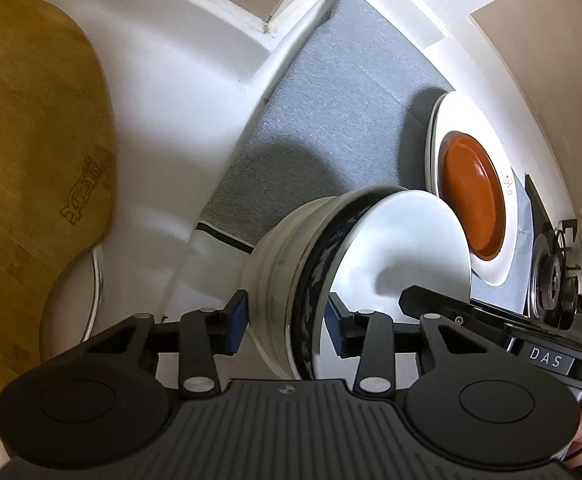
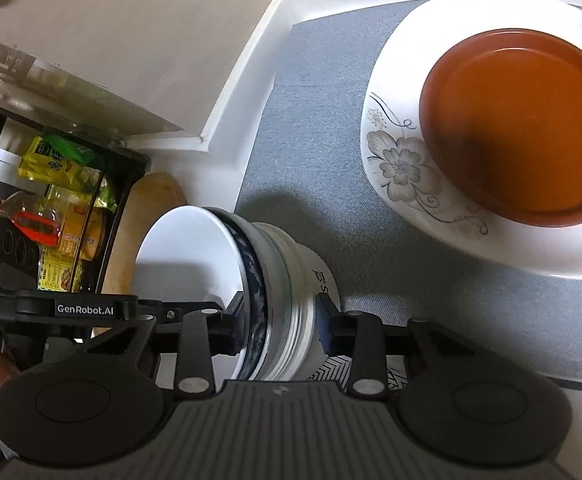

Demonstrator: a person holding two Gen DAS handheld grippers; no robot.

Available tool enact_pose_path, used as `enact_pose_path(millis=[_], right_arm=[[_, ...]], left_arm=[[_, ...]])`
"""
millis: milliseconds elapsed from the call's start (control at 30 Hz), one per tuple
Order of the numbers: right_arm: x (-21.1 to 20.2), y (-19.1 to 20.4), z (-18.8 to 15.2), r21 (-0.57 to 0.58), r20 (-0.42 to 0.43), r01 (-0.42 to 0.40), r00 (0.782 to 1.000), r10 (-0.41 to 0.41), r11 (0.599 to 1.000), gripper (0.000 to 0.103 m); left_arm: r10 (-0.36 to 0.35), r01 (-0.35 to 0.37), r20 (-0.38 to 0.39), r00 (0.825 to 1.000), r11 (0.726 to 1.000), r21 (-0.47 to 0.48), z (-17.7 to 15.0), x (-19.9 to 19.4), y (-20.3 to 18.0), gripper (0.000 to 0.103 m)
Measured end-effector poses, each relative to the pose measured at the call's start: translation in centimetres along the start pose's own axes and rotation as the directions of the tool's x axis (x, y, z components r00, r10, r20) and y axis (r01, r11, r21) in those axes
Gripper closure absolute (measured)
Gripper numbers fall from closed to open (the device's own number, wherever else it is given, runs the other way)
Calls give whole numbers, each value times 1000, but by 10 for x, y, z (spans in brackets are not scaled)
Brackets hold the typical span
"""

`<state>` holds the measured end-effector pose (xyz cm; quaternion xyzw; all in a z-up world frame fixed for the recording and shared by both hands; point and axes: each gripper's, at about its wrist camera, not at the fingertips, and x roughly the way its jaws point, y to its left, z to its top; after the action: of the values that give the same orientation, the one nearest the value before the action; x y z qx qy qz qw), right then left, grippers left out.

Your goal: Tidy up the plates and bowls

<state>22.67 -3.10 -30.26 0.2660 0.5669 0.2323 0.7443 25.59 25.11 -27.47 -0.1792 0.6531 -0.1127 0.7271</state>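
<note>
While the left tongs (image 1: 287, 320) straddle the stack of bowls (image 1: 355, 268), the left wrist view shows their blue pads on either side of the nested rims, clamped on it, as far as one can judge. The stack lies tipped on its side, mouth facing right, its axis running across the tongs. Beyond it to the right, on the grey mat (image 1: 331, 120), sits the flowered plate (image 1: 471, 128) carrying the orange plate (image 1: 475, 196); a wooden board (image 1: 31, 160) stands left.

From the right wrist view, the right tongs (image 2: 281, 320) grip the same stack of bowls from the opposite side, pads against rim and base, mouth facing left. Both tongs are equally near. The plates lie far right, well apart from the stack, so setting it upright on the mat is likely the next move.
</note>
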Motion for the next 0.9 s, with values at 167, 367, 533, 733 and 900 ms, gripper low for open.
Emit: enact_pose_path(millis=[167, 367, 533, 733, 900], right_arm=[[-6, 3, 0, 16, 12, 14, 1000, -15, 1000, 63], [-24, 9, 1, 1, 48, 46, 998, -46, 999, 64], [-42, 4, 4, 29, 88, 46, 995, -48, 999, 64], [-61, -1, 7, 58, 133, 67, 988, -74, 996, 64], [-78, -12, 9, 86, 173, 81, 980, -95, 993, 65]], left_arm=[[13, -13, 2, 1000, 1000, 22, 2, -2, -10, 58], [11, -11, 8, 1000, 999, 50, 7, -6, -26, 55], [10, -11, 14, 1000, 997, 77, 11, -12, -43, 55], [12, -14, 13, 1000, 992, 124, 17, -14, -68, 55], [15, -17, 12, 1000, 985, 170, 23, -11, -94, 55]])
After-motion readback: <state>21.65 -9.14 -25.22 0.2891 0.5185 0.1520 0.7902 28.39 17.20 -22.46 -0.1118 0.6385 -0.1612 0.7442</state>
